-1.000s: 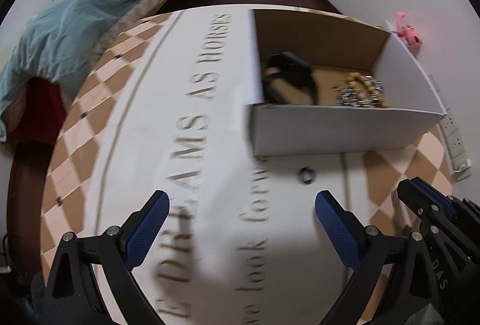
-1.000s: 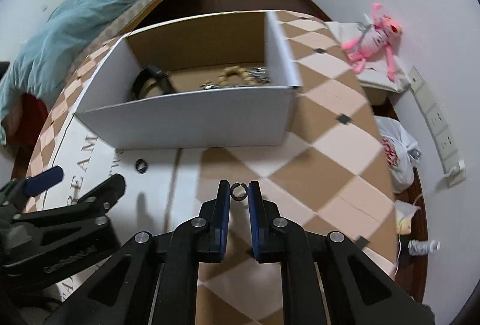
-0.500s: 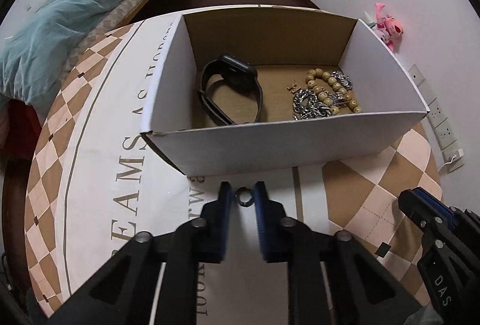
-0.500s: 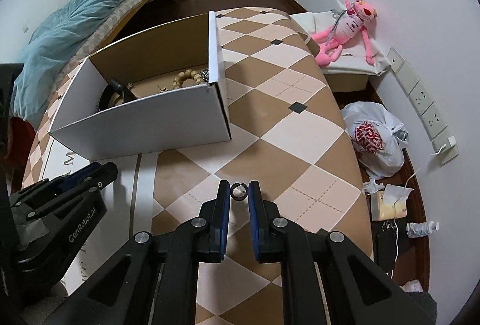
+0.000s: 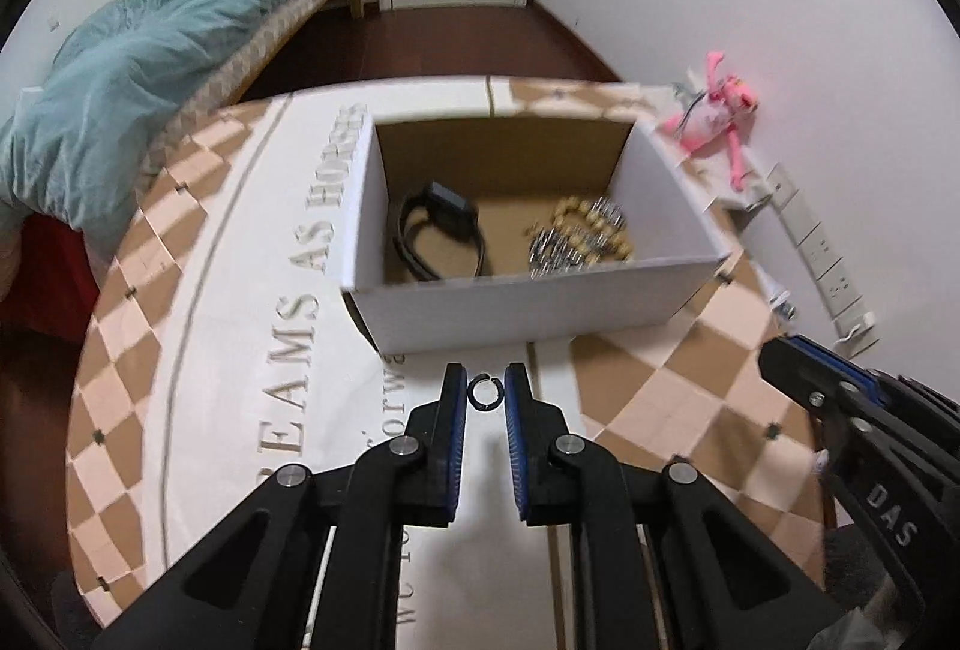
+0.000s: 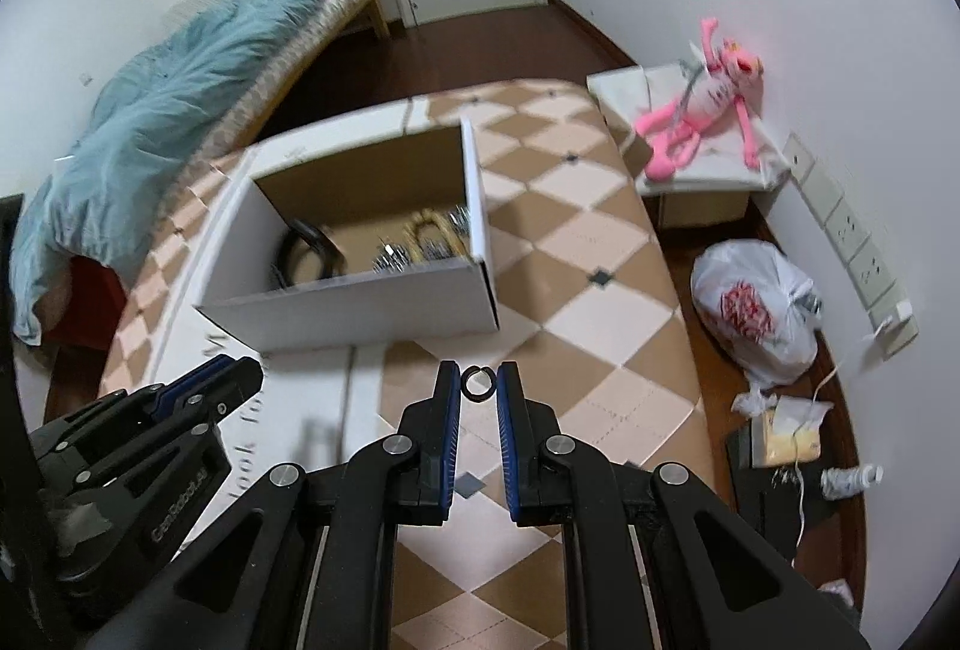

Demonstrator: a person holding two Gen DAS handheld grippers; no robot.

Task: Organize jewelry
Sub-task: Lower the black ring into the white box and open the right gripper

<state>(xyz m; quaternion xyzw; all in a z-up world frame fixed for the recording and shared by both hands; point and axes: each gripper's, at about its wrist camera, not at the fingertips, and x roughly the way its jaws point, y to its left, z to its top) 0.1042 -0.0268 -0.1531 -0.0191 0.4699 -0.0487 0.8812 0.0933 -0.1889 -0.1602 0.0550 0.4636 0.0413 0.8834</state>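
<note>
Your left tool (image 5: 485,391) and right tool (image 6: 478,384) each pinch a ring; the box (image 5: 528,302) already holds bracelets, so drop both in.

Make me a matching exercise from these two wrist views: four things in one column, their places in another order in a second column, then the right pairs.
Things:
1. small dark metal ring
2. black strap watch
3. pink plush toy
4. white plastic bag

Places:
A. on the floor by the wall
B. between the left gripper fingertips
C. inside the white cardboard box
D. on a low white stand

Pairs: 1-B, 2-C, 3-D, 4-A
</note>
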